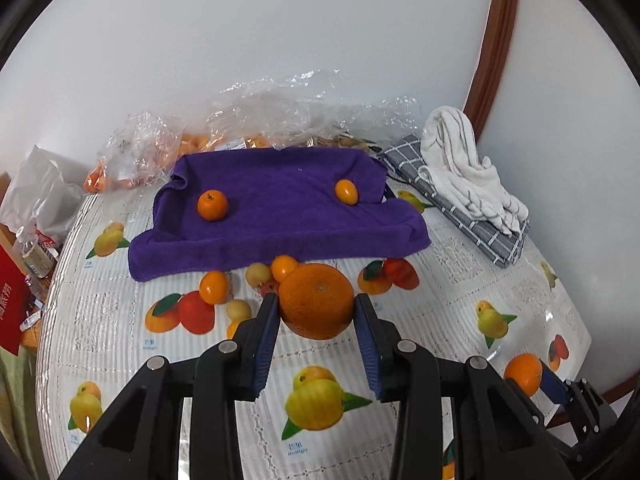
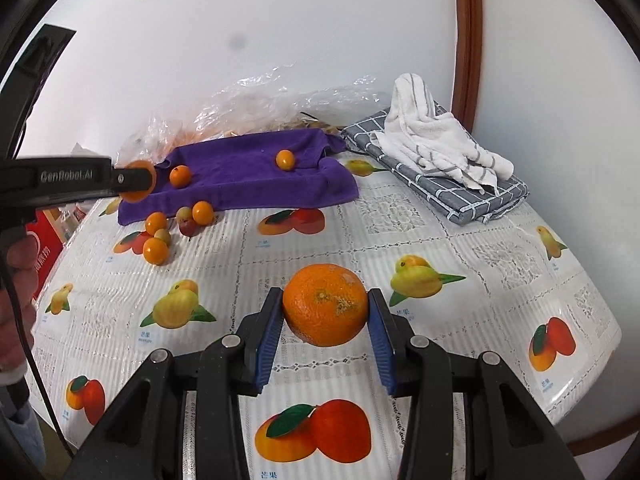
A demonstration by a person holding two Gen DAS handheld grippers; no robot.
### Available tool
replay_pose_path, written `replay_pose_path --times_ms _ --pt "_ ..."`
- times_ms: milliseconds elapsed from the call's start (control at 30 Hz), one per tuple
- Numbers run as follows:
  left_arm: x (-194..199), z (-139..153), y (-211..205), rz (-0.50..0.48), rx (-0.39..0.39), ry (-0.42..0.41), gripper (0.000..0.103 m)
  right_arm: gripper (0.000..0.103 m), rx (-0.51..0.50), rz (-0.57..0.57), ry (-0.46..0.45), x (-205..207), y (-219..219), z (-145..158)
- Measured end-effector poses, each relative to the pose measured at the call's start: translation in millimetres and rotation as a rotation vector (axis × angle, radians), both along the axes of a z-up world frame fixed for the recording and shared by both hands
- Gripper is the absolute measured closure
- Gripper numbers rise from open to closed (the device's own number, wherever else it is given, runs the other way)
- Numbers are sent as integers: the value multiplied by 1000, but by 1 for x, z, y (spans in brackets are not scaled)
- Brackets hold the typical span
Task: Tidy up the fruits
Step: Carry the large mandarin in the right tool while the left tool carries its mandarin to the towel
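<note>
My left gripper [image 1: 316, 308] is shut on a large orange [image 1: 316, 300], held just in front of the purple towel [image 1: 280, 216]. Two small oranges [image 1: 212, 205] [image 1: 346, 191] lie on the towel. A cluster of small oranges and pale and red little fruits [image 1: 240, 284] lies at the towel's front edge. My right gripper [image 2: 325, 312] is shut on another large orange [image 2: 325, 304] over the middle of the table. In the right wrist view the left gripper [image 2: 134, 182] shows at far left with its orange, and the towel [image 2: 256, 180] and fruit cluster [image 2: 176, 224] lie beyond.
Clear plastic bags with more fruit [image 1: 256, 120] sit behind the towel against the wall. A grey checked cloth [image 1: 460, 208] with a white striped towel [image 1: 464, 160] lies at the back right. A red box and bottles [image 1: 20, 264] stand at the left edge. The tablecloth [image 1: 440, 264] has printed fruit.
</note>
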State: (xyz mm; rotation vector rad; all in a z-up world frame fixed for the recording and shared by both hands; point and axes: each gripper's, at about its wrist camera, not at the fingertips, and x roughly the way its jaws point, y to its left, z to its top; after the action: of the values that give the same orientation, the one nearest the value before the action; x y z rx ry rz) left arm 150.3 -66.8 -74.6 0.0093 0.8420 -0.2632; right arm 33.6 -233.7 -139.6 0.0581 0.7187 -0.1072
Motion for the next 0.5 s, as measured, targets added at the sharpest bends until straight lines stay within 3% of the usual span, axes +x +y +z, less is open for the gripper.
replay_pose_path --times_ms 500 --pt "-14 -3 30 132 25 20 67 62 42 99 24 10 31 -18"
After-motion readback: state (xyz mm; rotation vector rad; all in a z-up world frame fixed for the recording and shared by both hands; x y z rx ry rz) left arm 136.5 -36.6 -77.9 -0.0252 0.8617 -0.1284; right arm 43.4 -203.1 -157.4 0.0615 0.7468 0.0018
